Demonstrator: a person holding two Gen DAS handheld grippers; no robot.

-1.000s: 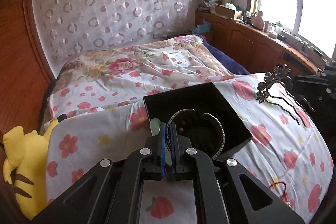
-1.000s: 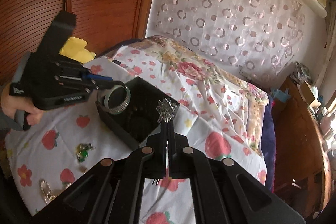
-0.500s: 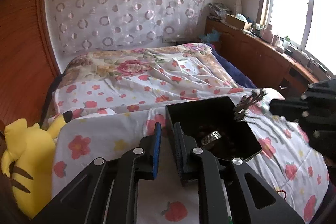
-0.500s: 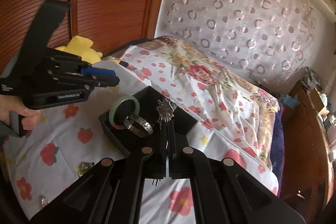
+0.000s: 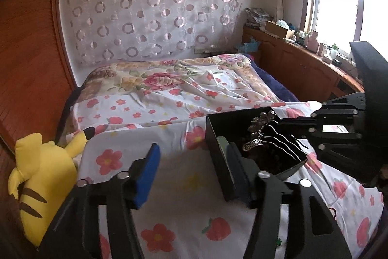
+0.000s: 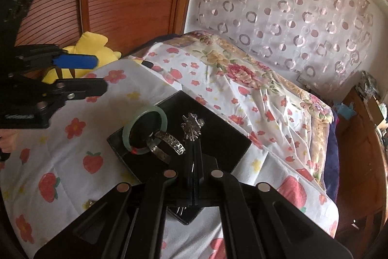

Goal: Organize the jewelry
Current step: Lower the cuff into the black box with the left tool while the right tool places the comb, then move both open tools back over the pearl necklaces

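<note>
A black jewelry box (image 6: 225, 137) (image 5: 218, 132) sits on the flowered bedspread. Inside it lie a pale green bangle (image 6: 143, 130) and a silver cuff bracelet (image 6: 169, 143) (image 5: 253, 145). My right gripper (image 6: 194, 149) is shut on a silver flower hair comb (image 6: 192, 125) (image 5: 264, 123) and holds it over the box. My left gripper (image 5: 194, 157) (image 6: 97, 74) is open and empty, just left of the box, with its right finger against the box's near wall.
A yellow plush toy (image 5: 41, 181) (image 6: 89, 45) lies at the bed's left edge by the wooden wall panel. A wooden cabinet (image 5: 303, 64) with clutter runs under the window on the right. A small green trinket (image 5: 278, 240) lies on the spread near me.
My left gripper let the silver cuff drop into the box, opened wide and drew back to the left. My right gripper brought the hair comb in over the box.
</note>
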